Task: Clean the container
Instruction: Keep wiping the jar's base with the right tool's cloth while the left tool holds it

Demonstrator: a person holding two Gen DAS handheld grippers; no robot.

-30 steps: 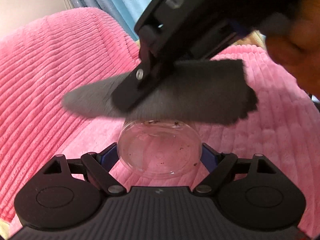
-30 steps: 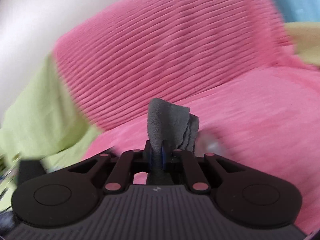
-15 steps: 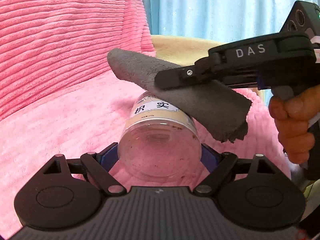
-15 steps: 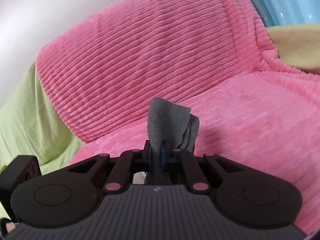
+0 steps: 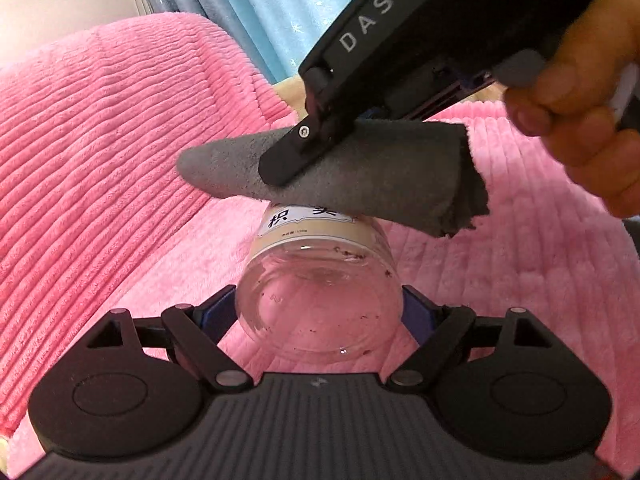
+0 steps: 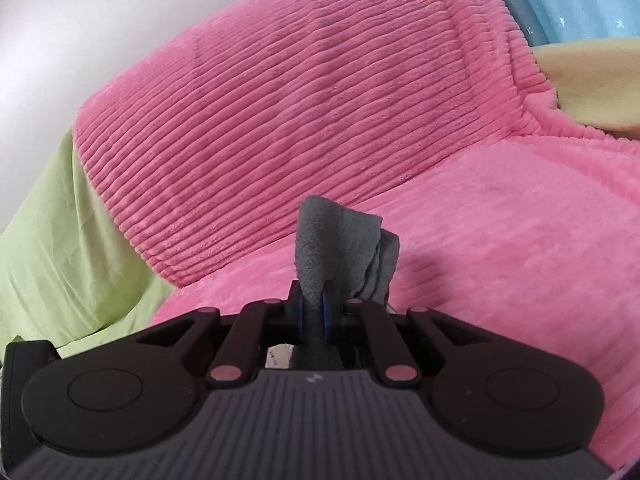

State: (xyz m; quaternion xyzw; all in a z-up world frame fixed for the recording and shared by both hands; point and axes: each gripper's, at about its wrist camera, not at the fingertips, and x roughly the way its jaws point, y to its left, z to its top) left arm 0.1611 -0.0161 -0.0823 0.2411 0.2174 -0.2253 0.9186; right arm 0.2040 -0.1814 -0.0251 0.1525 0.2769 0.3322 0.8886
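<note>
So the left gripper (image 5: 320,312) has its two fingers clamped on a clear plastic jar (image 5: 320,280), one blue pad on each side of the body near the base. The jar's long axis runs straight away from the left wrist camera, base toward the lens and far end pointing out over the pink corduroy blanket (image 5: 100,160). You look right through the transparent bottom, and there are little dark specks stuck around the inside wall. A beige paper label (image 5: 312,228) with black Chinese characters wraps the far half of the jar.

The right gripper (image 6: 314,316) is pinched tight on a folded grey cloth (image 6: 340,240); in its own view the fingers are nearly together with the cloth sticking up and forward between them. From the left wrist view that same cloth (image 5: 340,172) is a long roll lying crosswise over the jar's far end, touching the top of the label, with one rounded end pointing left and the frayed end hanging off to the right. The right gripper body has "DAS" printed on it, and the person's hand (image 5: 580,92) wraps the handle at the upper right.

Background stuff: light blue curtain (image 5: 272,12) behind the blanket, a lime green sheet (image 6: 52,240) off to the left in the right wrist view, and a pale yellow cushion (image 6: 592,80) at the right edge.
</note>
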